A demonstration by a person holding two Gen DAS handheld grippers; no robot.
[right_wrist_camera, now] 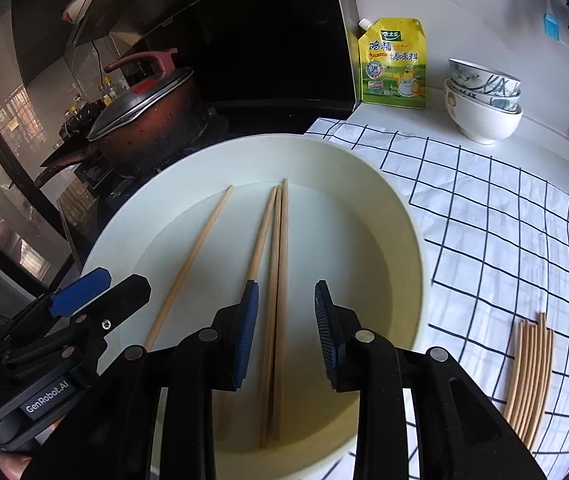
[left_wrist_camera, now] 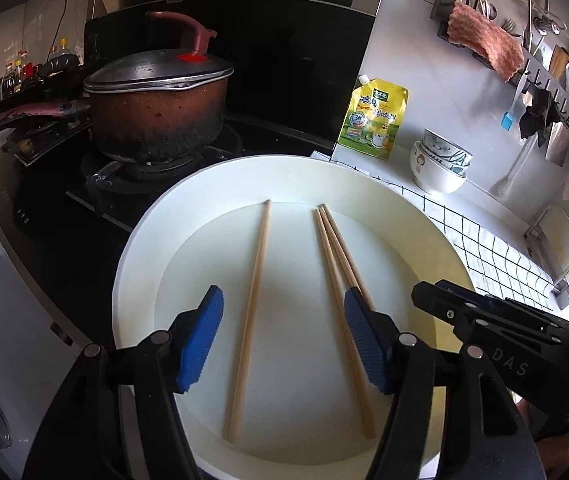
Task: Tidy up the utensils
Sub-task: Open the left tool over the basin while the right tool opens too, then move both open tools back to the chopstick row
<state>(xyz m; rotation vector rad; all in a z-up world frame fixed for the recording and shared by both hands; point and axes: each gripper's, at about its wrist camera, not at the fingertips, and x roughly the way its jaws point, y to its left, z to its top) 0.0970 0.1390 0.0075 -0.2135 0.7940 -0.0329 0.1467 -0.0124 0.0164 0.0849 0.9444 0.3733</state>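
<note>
Both claws are standing released over the white plate [right_wrist_camera: 412,216]. One chopstick [left_wrist_camera: 250,308] is lying between the left claw [left_wrist_camera: 282,342] pads; a pair [right_wrist_camera: 278,300] between the right claw [right_wrist_camera: 286,334] pads. Risk (judged): closing off-centre is likely to roll sticks on the slick plate, or the neighbouring claws are colliding.

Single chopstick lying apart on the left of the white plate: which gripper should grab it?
Left, probably. The left gripper is open with the lone chopstick lying between its pads on the plate. The right gripper is open over the group of chopsticks instead.
</note>
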